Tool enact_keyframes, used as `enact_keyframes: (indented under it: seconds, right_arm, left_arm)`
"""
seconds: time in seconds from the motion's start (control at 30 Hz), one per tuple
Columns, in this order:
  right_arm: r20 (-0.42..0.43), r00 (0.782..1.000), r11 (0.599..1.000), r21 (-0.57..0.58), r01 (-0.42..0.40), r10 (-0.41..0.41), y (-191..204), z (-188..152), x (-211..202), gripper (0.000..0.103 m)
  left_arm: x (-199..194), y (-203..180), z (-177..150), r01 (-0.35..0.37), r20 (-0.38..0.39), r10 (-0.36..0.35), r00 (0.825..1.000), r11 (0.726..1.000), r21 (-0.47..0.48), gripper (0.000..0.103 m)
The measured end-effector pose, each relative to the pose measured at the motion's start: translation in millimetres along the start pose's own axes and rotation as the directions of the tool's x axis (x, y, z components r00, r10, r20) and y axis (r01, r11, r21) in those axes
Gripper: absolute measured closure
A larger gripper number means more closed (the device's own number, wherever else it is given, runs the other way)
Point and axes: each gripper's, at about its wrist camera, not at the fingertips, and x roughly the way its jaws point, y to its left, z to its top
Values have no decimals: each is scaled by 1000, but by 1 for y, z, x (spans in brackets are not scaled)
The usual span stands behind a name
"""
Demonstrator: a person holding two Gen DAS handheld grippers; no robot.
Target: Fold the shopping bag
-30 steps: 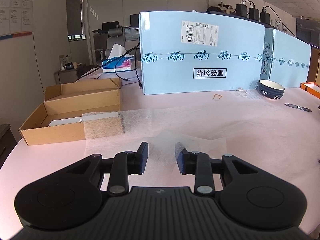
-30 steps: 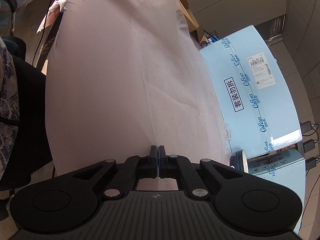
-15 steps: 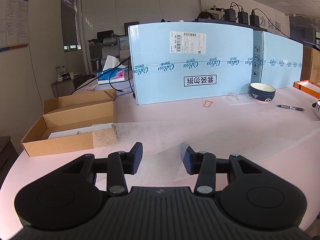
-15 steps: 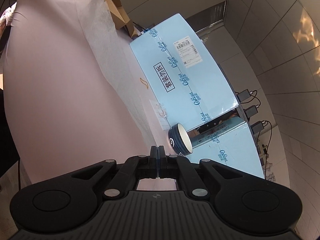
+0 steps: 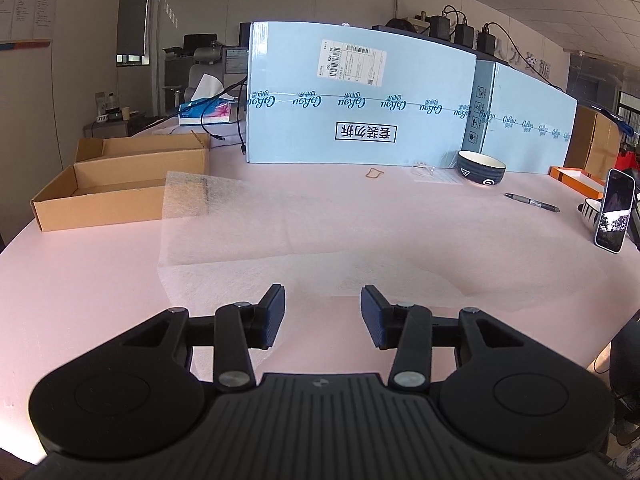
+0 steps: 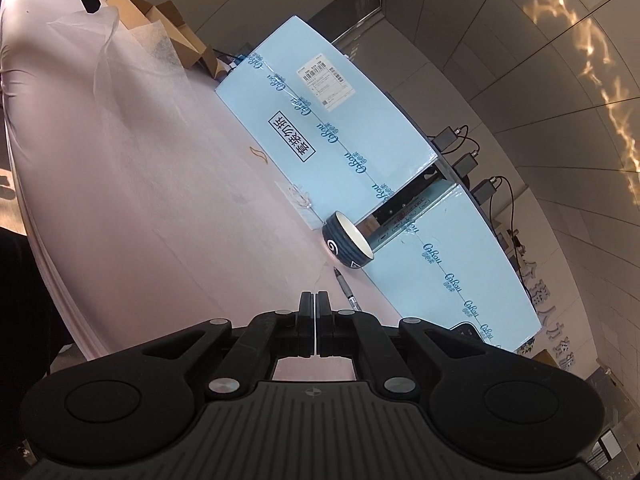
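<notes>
We note the left gripper hovering low over the pink table, its two fingers spread wide with nothing between them. Just ahead of them lies the shopping bag, a thin, white, see-through sheet spread flat on the table. Its long axis runs left to right across the left wrist view: one end lies against the front wall of the open cardboard box at the left, the other stretches off toward the right side of the table. At the box end a doubled patch looks denser and whiter.

From the right wrist view we see the right gripper tilted steeply, fingers pressed together on a thin white edge of the bag. From that pinch the sheet runs away along the table toward the far cardboard box, so the long axis points straight from our right gripper to the box. At the far end a corner of the bag is lifted into a small peak under a dark finger tip at the top left of that view; we cannot tell whether it is touching.

Behind the bag stand large pale blue cartons. A dark bowl sits at their foot, a pen near it, a rubber band farther left, all clear of the bag. A phone stands propped at the right edge.
</notes>
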Motion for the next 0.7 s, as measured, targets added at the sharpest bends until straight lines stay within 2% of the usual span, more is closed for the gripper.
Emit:
enact_keyframes:
  seconds: [0.07, 0.1, 0.13, 0.17, 0.2, 0.23, 0.37, 0.5, 0.57, 0.6, 0.67, 0.7]
  right_arm:
    - [-1, 1000, 1000, 21, -2, 2, 2, -3, 1, 101]
    - [-2, 1000, 999, 32, -2, 3, 3, -4, 2, 99]
    - [-3, 1000, 999, 49, -8, 8, 5, -5, 3, 89]
    - [-4, 1000, 998, 64, -7, 7, 6, -6, 5, 81]
    - [2, 1000, 997, 81, -3, 3, 6, -6, 5, 63]
    - [9, 1000, 995, 101, -1, 0, 6, -6, 6, 58]
    - [66, 997, 968, 246, -58, 43, -1, 1, 14, 54]
    - [115, 989, 944, 306, -126, 95, 3, 11, 25, 50]
    - [134, 984, 930, 333, -155, 116, 9, 14, 30, 47]
    - [136, 983, 924, 346, -164, 124, 11, 14, 31, 43]
    - [127, 982, 904, 386, -182, 143, 16, 13, 37, 40]
    - [113, 982, 896, 405, -183, 149, 18, 12, 39, 40]
  left_arm:
    - [-2, 0, -5, -10, -4, 10, 1000, 1000, -1, 58]
    - [-4, 0, -8, -15, -6, 15, 1000, 1000, -1, 48]
    - [-5, 0, -11, -20, -8, 20, 1000, 1000, -1, 36]
    - [-6, 0, -13, -25, -10, 25, 1000, 1000, -2, 30]
    - [-7, 1, -16, -30, -12, 30, 999, 1000, -2, 26]
    - [-8, 1, -19, -35, -14, 35, 999, 999, -2, 26]
    - [-9, -1, -32, -84, -25, 85, 996, 995, 59, 24]
    - [-2, -8, -34, -119, 10, 118, 993, 986, 114, 24]
    - [3, -12, -35, -141, 21, 140, 990, 980, 143, 29]
    - [6, -12, -35, -156, 14, 156, 988, 975, 158, 36]
    - [13, -12, -36, -186, 1, 190, 982, 964, 188, 55]
    - [17, -10, -36, -199, -11, 205, 979, 962, 187, 73]
